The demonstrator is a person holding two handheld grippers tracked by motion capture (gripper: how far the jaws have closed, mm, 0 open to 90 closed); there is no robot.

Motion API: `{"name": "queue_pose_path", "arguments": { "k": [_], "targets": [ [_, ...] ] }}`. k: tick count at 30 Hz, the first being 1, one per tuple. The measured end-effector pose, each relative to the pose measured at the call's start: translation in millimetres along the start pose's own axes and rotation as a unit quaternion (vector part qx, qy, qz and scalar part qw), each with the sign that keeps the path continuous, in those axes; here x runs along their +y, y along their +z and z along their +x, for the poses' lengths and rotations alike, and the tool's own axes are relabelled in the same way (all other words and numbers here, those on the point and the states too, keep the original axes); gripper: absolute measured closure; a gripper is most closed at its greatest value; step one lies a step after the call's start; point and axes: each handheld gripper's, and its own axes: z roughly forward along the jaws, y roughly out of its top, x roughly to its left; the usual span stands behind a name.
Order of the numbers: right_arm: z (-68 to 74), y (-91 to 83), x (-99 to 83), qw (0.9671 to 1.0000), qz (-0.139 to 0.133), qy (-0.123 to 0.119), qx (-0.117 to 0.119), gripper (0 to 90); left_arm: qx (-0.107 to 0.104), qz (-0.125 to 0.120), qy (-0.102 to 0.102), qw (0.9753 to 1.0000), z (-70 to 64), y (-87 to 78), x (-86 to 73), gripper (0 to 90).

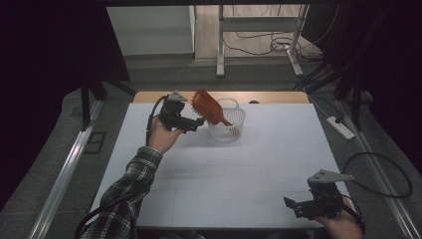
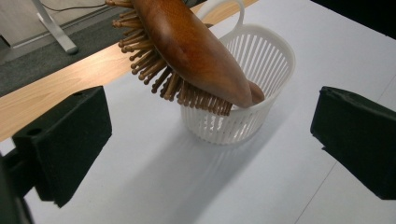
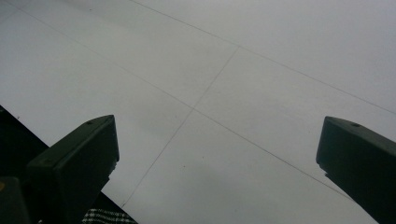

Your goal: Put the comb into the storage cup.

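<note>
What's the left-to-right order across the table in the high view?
Left gripper → wooden hairbrush, leaning out of the white basket → right gripper, near the table's front right corner.

The hairbrush (image 2: 187, 46) was reddish-brown wood with lighter brown bristles; the slatted basket (image 2: 261, 88) was white. The table (image 1: 239, 164) was white with a pale wood far edge. The sleeve (image 1: 124, 194) bore a dark-and-white plaid; the left hand-held gripper (image 1: 199, 121) was black
</note>
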Motion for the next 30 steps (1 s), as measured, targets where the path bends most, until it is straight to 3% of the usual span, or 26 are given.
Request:
{"name": "queue_pose_path", "arguments": {
  "k": [30],
  "targets": [
    [0.9, 0.7, 0.3, 1.0000, 0.002, -0.003, -0.001, 0.0, 0.000, 0.010, -0.006, 0.9999, -2.0, -19.3, -25.0, 0.0]
  ]
}}
